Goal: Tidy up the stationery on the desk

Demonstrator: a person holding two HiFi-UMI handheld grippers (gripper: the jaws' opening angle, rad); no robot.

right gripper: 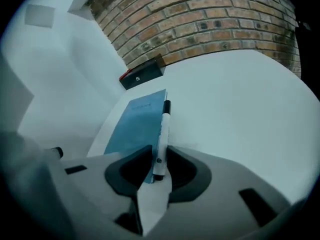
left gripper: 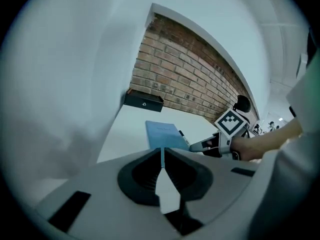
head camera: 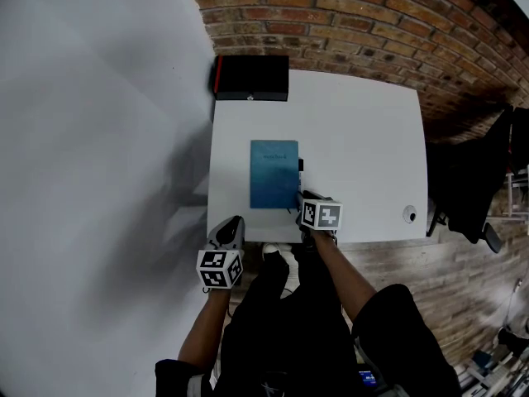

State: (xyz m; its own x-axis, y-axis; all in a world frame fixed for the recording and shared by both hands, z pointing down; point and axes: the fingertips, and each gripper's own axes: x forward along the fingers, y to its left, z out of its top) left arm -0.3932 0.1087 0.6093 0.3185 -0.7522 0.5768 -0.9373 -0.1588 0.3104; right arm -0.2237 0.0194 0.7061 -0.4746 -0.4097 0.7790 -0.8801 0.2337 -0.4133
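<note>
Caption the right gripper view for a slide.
Right gripper shut on a white marker beside the blue notebook on a white desk, black box by the brick wall.

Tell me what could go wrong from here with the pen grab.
1. The right gripper pinches the pen only at its near end. The long free length may swing down or slip out when it is lifted.
2. The pen lies close along the edge of the blue notebook. Dragging the pen sideways instead of lifting it straight up could push the notebook askew.
</note>
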